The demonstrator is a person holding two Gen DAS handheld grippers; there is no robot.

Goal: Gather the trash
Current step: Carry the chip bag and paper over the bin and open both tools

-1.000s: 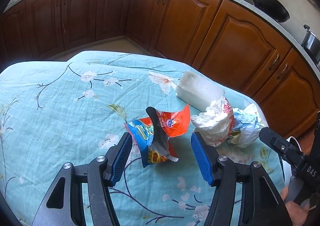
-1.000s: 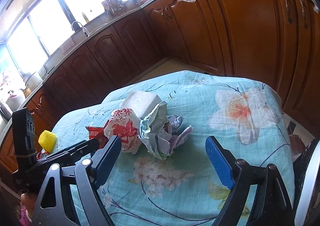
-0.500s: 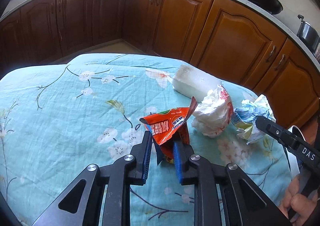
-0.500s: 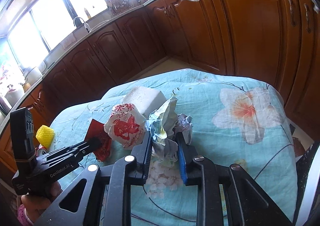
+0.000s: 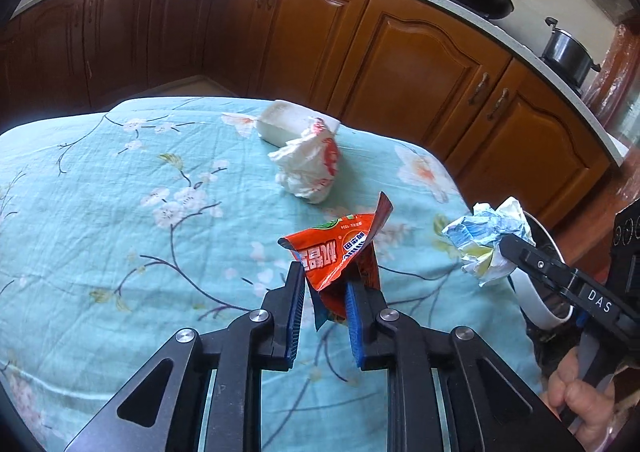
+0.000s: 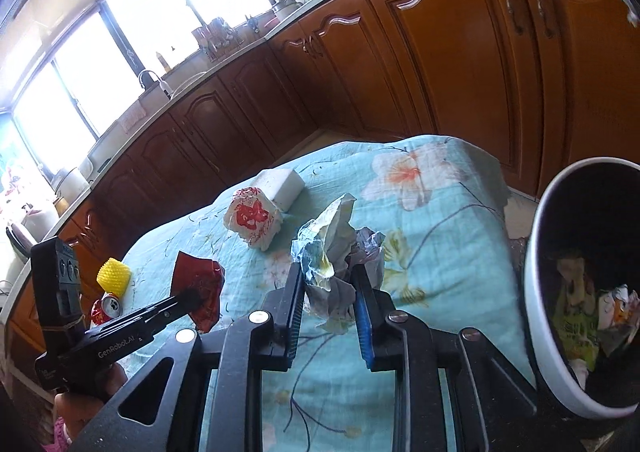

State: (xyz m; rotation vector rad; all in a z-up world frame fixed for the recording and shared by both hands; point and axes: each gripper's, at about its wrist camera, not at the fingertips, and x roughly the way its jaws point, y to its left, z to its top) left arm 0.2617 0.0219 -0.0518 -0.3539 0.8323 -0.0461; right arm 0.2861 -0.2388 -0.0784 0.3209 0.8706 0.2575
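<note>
Left wrist view: the left gripper (image 5: 325,284) pinches a red snack wrapper (image 5: 340,252), lifted above the flowered tablecloth (image 5: 120,212). The wrapper stands tall, pointing up. The white bin (image 5: 532,304) peeks out on the right side, past the table's edge.

Right wrist view: the right gripper (image 6: 329,288) squeezes a crumpled paper wad (image 6: 332,252). The bin (image 6: 536,284) sits just to its right, mouth open. I think the right hand is nearer the bin, so its wad should go in first.
</note>
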